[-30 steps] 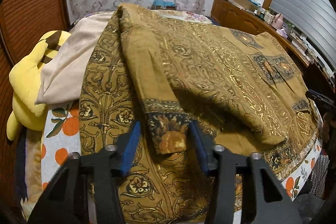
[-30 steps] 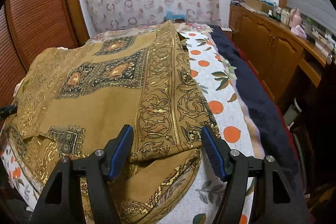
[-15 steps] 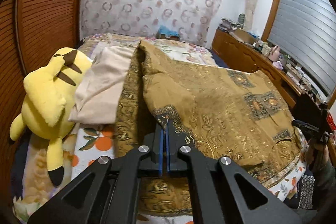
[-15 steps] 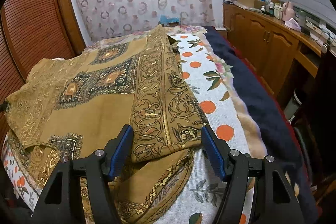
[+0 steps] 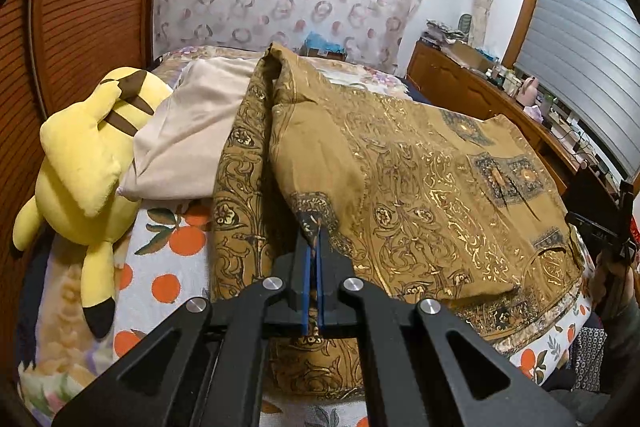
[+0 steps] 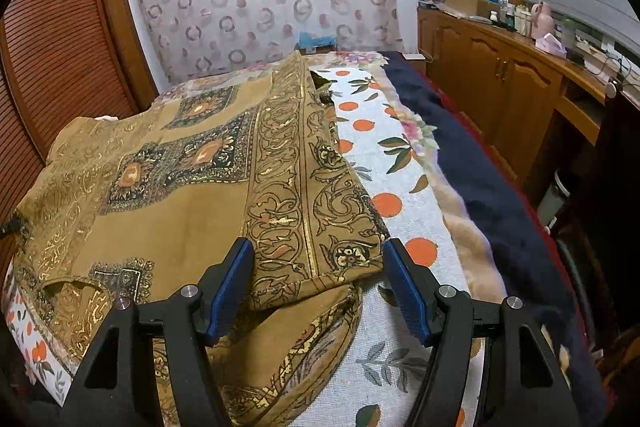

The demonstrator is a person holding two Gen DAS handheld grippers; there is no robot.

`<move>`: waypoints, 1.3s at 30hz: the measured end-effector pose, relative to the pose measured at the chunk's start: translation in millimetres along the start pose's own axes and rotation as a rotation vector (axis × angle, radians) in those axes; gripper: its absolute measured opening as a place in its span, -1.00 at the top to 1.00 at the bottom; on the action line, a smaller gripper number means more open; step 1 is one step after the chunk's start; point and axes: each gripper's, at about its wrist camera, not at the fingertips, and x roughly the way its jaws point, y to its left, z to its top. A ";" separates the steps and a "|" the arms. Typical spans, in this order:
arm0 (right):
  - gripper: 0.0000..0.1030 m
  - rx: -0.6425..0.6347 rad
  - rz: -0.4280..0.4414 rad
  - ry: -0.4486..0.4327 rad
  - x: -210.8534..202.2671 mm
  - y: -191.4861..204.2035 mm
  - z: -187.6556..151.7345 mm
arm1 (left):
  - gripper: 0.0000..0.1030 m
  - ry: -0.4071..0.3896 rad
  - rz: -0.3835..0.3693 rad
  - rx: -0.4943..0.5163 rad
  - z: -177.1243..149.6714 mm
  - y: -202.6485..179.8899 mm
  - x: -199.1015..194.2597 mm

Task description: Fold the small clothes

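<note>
A brown garment with gold and dark ornament [image 5: 400,195] lies spread on the bed. My left gripper [image 5: 313,267] is shut on the patterned cuff of its sleeve [image 5: 316,215] and holds it raised above the cloth. In the right wrist view the same garment [image 6: 180,187] fills the left half. My right gripper [image 6: 318,287] is open, its blue pads either side of the garment's near right corner [image 6: 344,259], not gripping it.
A yellow plush toy [image 5: 80,163] and a beige folded cloth [image 5: 188,143] lie left of the garment. The bedsheet with orange fruit print [image 6: 384,163] and a dark blue blanket [image 6: 492,179] lie to the right. A wooden cabinet [image 6: 500,75] lines the right wall.
My left gripper closed on the sleeve cuff and lifted it up and back. My right gripper stayed open and rose slightly above the garment's corner.
</note>
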 end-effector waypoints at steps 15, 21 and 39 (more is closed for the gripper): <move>-0.08 -0.006 -0.015 0.038 1.4 -25.8 19.1 | 0.95 0.023 0.005 -0.003 -8.4 -2.1 7.1; 0.55 -0.052 0.014 0.094 16.4 -19.0 15.2 | 0.95 0.030 0.003 0.006 -8.4 -3.5 10.0; 0.85 -0.102 0.065 -0.132 -40.3 -1.5 35.9 | 0.95 -0.119 -0.043 -0.007 19.8 -2.9 -28.5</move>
